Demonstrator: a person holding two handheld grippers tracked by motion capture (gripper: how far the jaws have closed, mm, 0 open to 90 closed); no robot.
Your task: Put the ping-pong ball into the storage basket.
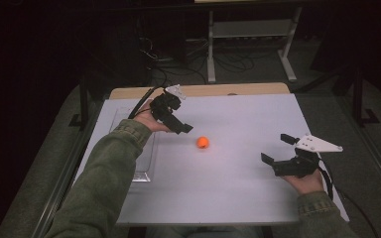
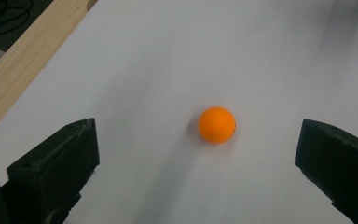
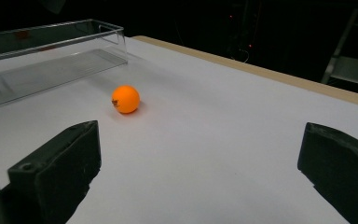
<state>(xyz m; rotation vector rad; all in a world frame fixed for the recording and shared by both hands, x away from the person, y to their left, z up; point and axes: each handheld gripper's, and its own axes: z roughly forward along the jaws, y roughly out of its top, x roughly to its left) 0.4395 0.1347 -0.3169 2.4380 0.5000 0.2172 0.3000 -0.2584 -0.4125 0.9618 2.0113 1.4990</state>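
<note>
A small orange ball (image 1: pixel 202 142) lies alone on the white table top (image 1: pixel 238 119), a little left of centre. My left gripper (image 1: pixel 178 121) hovers just to the ball's upper left, pointing at it, open and holding nothing. In the left gripper view the ball (image 2: pixel 217 124) sits ahead of the gripper (image 2: pixel 196 156), between the lines of the two wide-apart jaws. My right gripper (image 1: pixel 277 148) is open and bare near the right side of the table, well apart from the ball. In the right gripper view the ball (image 3: pixel 126 99) rests farther off, ahead and to the left of the gripper (image 3: pixel 200 149).
A clear shallow plastic tray (image 1: pixel 144 171) lies along the table's left side, under the left forearm; in the right gripper view the tray (image 3: pixel 51 51) stands beyond the ball. A wooden strip (image 1: pixel 258 89) edges the far side. The surroundings are dark, with a metal frame (image 1: pixel 250 29) behind.
</note>
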